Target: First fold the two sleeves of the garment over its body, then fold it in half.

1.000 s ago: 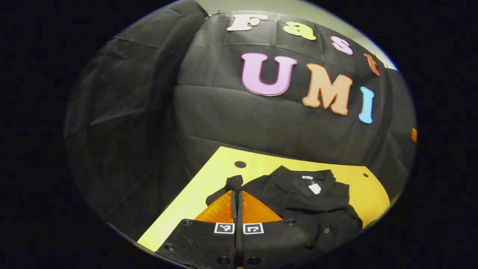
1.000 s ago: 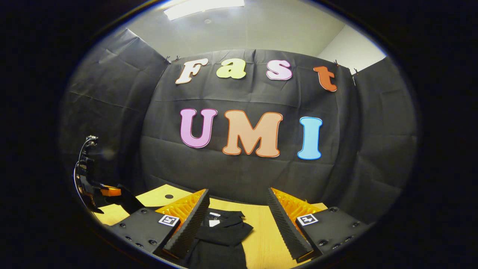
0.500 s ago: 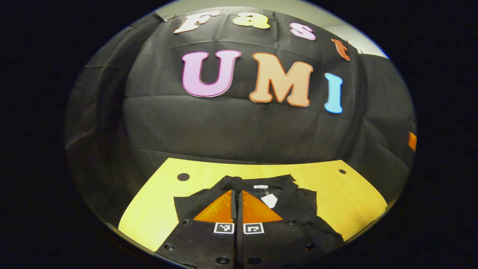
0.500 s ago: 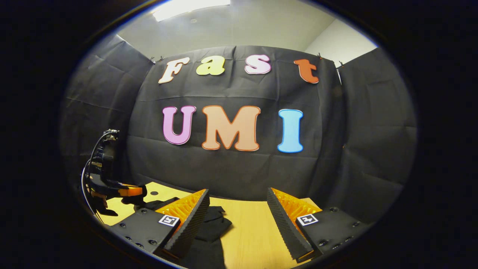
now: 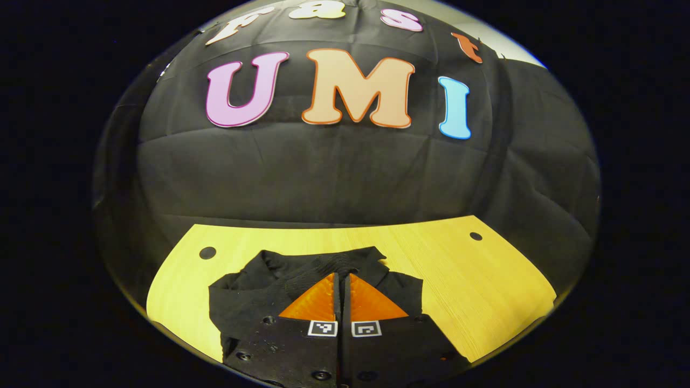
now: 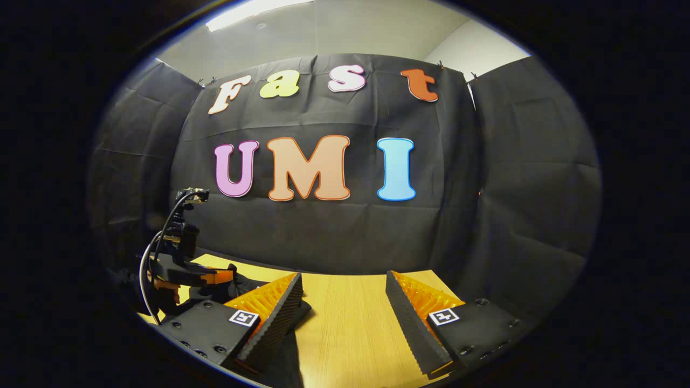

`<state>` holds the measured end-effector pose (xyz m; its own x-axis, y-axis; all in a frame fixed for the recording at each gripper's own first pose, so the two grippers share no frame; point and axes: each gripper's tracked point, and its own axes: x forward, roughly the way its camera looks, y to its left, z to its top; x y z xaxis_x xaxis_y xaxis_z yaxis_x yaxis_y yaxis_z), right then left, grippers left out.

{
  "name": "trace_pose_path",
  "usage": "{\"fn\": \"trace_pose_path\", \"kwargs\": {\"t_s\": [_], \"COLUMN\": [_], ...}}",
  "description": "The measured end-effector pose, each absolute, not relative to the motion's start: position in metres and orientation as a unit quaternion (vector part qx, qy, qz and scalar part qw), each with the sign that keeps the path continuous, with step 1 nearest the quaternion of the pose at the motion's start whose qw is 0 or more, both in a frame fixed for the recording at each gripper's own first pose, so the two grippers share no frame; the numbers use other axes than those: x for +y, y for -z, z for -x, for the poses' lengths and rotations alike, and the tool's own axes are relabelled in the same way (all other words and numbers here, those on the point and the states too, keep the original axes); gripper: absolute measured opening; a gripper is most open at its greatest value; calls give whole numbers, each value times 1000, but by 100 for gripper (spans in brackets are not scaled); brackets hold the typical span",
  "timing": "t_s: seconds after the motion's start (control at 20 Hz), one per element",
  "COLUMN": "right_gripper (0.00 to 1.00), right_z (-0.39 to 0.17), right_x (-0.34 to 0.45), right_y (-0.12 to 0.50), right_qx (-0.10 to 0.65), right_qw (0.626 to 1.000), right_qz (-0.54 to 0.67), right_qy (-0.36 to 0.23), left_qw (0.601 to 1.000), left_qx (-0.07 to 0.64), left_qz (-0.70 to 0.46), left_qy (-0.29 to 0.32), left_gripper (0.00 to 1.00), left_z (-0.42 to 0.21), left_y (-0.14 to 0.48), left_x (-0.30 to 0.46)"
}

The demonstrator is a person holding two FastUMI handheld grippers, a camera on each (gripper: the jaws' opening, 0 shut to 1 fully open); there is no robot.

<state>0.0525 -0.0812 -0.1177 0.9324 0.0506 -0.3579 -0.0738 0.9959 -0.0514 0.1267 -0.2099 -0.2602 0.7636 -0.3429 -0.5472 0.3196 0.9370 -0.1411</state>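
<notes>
Carried inward over the black fabric garment (image 5: 253,293) lying crosswise on the yellow wooden desk (image 5: 485,280), the left claw (image 5: 342,280) pinches its sleeve; right claw (image 6: 342,302) spread beside it.

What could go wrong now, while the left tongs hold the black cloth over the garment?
1. The left tongs are shut on the sleeve; letting go too high could let it land bunched on the black garment.
2. The right tongs hang open over the wooden table, so nothing pins the garment; pulling may drag it.
</notes>
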Motion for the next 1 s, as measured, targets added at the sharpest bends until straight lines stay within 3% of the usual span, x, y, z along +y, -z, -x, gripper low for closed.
{"fn": "trace_pose_path", "kwargs": {"t_s": [0.2,0.35,0.4,0.45,0.6,1.0], "right_gripper": [98,98,98,98,98,98], "right_z": [-57,-62,-63,-64,-68,-70], "right_x": [-88,-88,-87,-85,-72,-41], "right_y": [133,137,138,138,141,150], "right_qx": [202,206,206,205,206,213], "right_qw": [978,978,978,978,976,967], "right_qz": [22,16,15,14,9,-3], "right_qy": [-38,-41,-42,-46,-62,-139], "left_qw": [940,946,951,954,962,983], "left_qx": [286,243,230,221,199,161], "left_qz": [16,42,32,22,27,34], "left_qy": [186,209,203,200,185,80], "left_gripper": [0,97,89,94,96,94], "left_z": [-133,-133,-135,-136,-136,-101], "left_y": [258,226,216,212,190,140], "left_x": [-238,-254,-248,-244,-225,-126]}}
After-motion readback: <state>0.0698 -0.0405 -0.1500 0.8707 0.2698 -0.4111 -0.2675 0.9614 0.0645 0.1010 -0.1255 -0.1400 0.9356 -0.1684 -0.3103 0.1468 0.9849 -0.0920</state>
